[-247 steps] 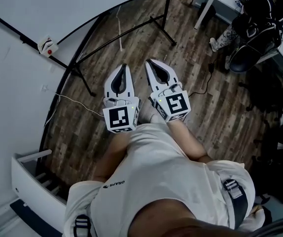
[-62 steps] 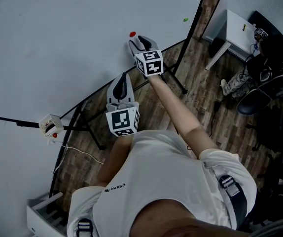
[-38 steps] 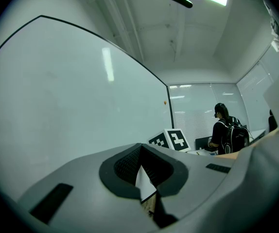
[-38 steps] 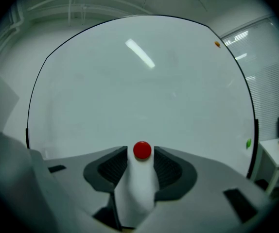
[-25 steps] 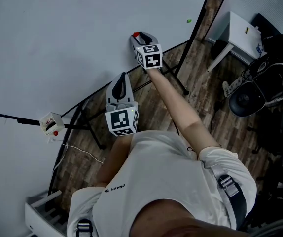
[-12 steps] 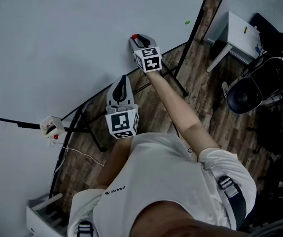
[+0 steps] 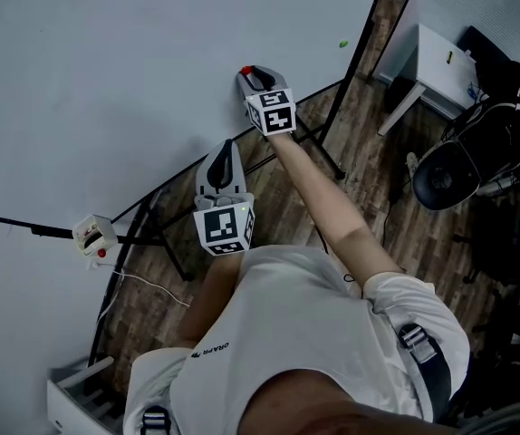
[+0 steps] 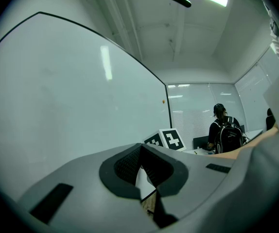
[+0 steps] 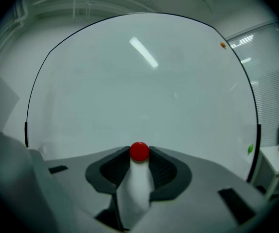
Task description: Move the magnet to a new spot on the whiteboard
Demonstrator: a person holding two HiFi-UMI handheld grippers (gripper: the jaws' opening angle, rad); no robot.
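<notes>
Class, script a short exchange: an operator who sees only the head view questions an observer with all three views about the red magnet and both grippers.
Operator: Has the right gripper got the red magnet? From above I see only a red speck at its tip.
Observer: Yes. The right gripper view shows its jaws, which have just been closing, pressed on both sides of the magnet, with the whiteboard right behind it.
Operator: And the left gripper?
Observer: The left gripper view shows its jaws together at the tips, with nothing between them.
</notes>
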